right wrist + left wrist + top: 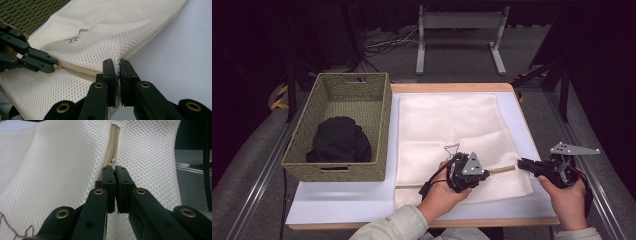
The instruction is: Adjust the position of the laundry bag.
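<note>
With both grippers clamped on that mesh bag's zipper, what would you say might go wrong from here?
1. The left gripper pinches the small zipper pull at its very tips, so it may slip off when dragged.
2. The right gripper holds just the mesh bag corner by the zipper end; a hard pull could tear or snag the mesh.
3. Loose mesh bulging beside the zipper track could jam the slider.

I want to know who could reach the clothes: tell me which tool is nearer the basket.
Left. The left tool sits mid-bag on the zipper, a short way right of the basket. The right tool grips the bag at its far right edge.
</note>
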{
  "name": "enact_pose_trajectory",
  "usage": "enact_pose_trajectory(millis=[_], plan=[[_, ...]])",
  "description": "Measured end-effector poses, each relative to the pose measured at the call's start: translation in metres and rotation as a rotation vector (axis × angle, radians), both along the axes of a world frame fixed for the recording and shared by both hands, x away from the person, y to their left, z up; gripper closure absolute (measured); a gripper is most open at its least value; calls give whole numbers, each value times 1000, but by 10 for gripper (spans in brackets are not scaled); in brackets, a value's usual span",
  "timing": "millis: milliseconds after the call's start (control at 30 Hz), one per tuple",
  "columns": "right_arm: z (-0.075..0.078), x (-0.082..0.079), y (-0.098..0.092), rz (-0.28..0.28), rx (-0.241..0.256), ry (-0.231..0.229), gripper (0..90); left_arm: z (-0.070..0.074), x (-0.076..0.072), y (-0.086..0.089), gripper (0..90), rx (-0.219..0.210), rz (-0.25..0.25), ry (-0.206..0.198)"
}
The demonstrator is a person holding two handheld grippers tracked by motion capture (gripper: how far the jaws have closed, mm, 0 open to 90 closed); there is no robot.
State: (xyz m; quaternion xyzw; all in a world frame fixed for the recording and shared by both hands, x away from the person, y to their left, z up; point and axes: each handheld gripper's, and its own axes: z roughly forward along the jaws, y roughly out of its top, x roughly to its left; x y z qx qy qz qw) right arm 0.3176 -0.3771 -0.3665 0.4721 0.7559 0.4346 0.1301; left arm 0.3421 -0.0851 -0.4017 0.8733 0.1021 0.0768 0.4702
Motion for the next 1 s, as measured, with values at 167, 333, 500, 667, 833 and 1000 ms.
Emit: enact_pose_trajectory(millis=[167,333,500,667,833,1000], plan=[[-1,1,-2,-5,1,-1,842,3,-2,13,874,10,12,-1],[-1,1,-2,-8,-5,-1,842,3,-1,28,874,20,26,-6],[-3,2,0,-7,-9,5,842,4,-1,45,874,33,46,-9],[-5,2,1,1,-7,9,842,6,-2,63,874,33,73,-15],[-7,3,5,17,-3,15,842,7,-3,78,874,37,95,-17],[-8,3,7,20,-7,20,842,7,-4,90,874,43,111,-13]])
